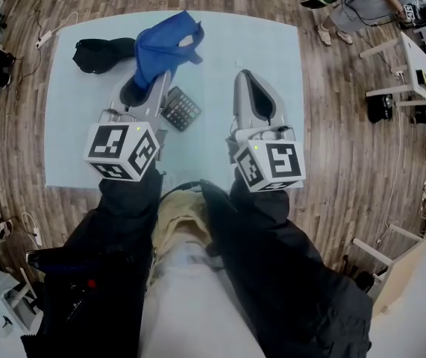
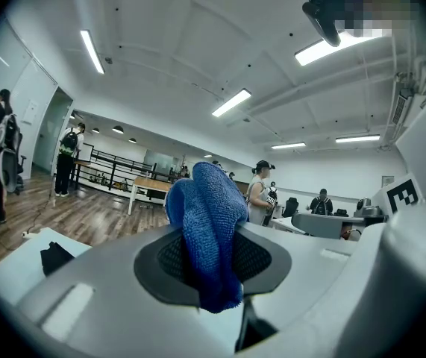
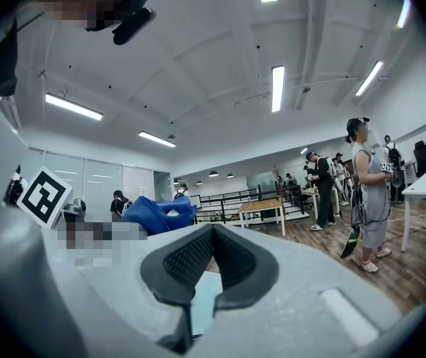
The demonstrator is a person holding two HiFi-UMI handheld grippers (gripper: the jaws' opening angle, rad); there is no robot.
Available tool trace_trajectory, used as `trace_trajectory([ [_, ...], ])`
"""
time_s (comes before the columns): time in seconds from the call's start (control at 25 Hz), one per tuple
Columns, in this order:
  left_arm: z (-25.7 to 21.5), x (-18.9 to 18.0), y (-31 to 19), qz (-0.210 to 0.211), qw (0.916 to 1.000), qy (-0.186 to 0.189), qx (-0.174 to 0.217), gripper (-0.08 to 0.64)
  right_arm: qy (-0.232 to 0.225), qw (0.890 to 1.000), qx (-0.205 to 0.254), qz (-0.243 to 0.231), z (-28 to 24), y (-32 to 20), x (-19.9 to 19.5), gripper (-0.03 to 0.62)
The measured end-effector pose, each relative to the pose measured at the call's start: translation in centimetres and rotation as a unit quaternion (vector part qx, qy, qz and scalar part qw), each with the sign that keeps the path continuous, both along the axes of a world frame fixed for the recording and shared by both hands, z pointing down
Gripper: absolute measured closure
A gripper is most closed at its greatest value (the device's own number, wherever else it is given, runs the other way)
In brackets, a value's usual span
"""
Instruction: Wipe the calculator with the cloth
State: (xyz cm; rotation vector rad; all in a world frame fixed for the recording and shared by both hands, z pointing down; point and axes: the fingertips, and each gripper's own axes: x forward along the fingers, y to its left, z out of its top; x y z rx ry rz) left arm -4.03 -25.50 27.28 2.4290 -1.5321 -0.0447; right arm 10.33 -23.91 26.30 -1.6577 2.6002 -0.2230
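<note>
A person standing at a pale blue desk (image 1: 268,47) prepares to wipe a calculator (image 1: 183,110), with a two-jaw tool in each hand. The left hand-held gripper (image 1: 151,80) pinches a bunched blue cloth (image 1: 166,43), its jaws pressed onto the fabric, which bulges out past the tips and above them. The right hand-held gripper (image 1: 245,78) has its pads pressed together with nothing between them. The dark calculator lies flat on the desk between the two tools. It sits just beside the left one's body, on its right side, and nearer to the person than the jaw tips, so the cloth is held beyond it rather than over it. Its long axis appears to run askew, from far-left to near-right, and its left corner is tucked out of sight behind the left tool. The left hand is clearly the nearer of the two, while the right is well apart across bare desk. Judging from this layout, the cloth has to come back toward the person, a little to the right and downward, to meet the keys. Neither gripper view shows the calculator. A black bundle (image 1: 99,53) rests on the desk's far left corner, clear of the work.
</note>
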Motion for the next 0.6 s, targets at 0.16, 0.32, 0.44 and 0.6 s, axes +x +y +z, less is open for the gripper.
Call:
trace_trajectory([
  [0.16,-0.03,0.29,0.07,0.003,1.0000,0.000,-0.001,0.466,0.001,1.000,-0.002,0.002,-0.02,0.12,0.18,0.598],
  [0.32,0.02,0.23,0.02,0.004,1.0000,0.000,-0.001,0.466,0.001,1.000,-0.004,-0.001,0.33,0.12,0.02,0.598],
  [0.44,0.14,0.17,0.00,0.003,1.0000,0.000,-0.002,0.466,0.002,1.000,-0.005,-0.002,0.45,0.11,-0.05,0.598],
  [0.6,0.22,0.09,0.11,0.003,1.0000,0.000,-0.003,0.466,0.001,1.000,-0.006,-0.002,0.57,0.20,0.01,0.598],
])
